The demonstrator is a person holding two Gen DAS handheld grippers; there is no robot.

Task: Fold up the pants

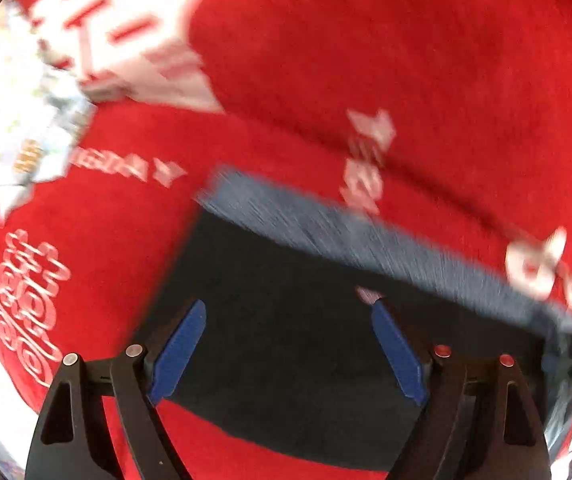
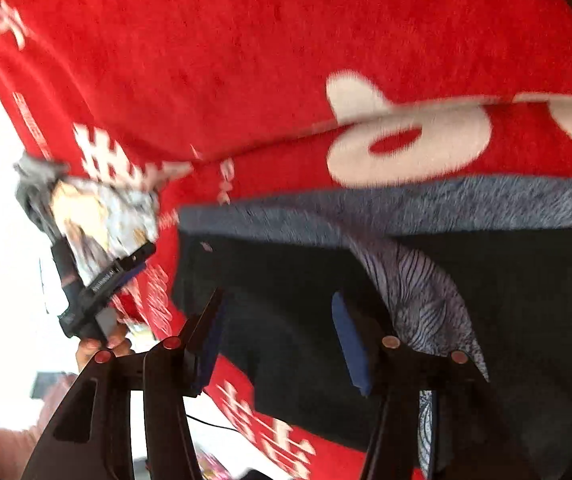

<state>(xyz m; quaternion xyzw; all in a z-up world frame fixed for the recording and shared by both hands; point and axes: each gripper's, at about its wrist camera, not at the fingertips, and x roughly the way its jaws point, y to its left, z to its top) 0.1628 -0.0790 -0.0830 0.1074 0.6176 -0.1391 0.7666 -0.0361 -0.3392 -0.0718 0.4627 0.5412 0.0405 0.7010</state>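
Dark pants (image 1: 293, 344) are laid on a red blanket (image 1: 365, 48) printed with white lettering, and are seen from both wrist views as a compact, roughly rectangular dark panel with a grey ribbed waistband (image 1: 385, 248) along its far edge. In the right wrist view a pale, line-patterned strip of fabric (image 2: 417, 292), perhaps a lining or pocket, is turned out across the dark cloth. The left gripper (image 1: 289, 352) is held steeply above the panel with its blue-padded jaws spread wide; nothing is pinched between them. The right gripper (image 2: 282, 340) is held over the left part of the panel, its jaws parted and no cloth caught between the pads. A fold is judged to have just been laid down and released, so the task appears well along. The next move is judged to call for a fresh grasp on an edge, or for the loose patterned strip to be tucked in before another fold is made. Further out, the left gripper is seen again at the left of the right wrist view, carried by a hand (image 2: 102, 350). Beside it a crumpled grey and light printed cloth (image 2: 98, 220) is lying on the blanket, near the pants but apart from them; it does not block the fold. Both views are blurred.
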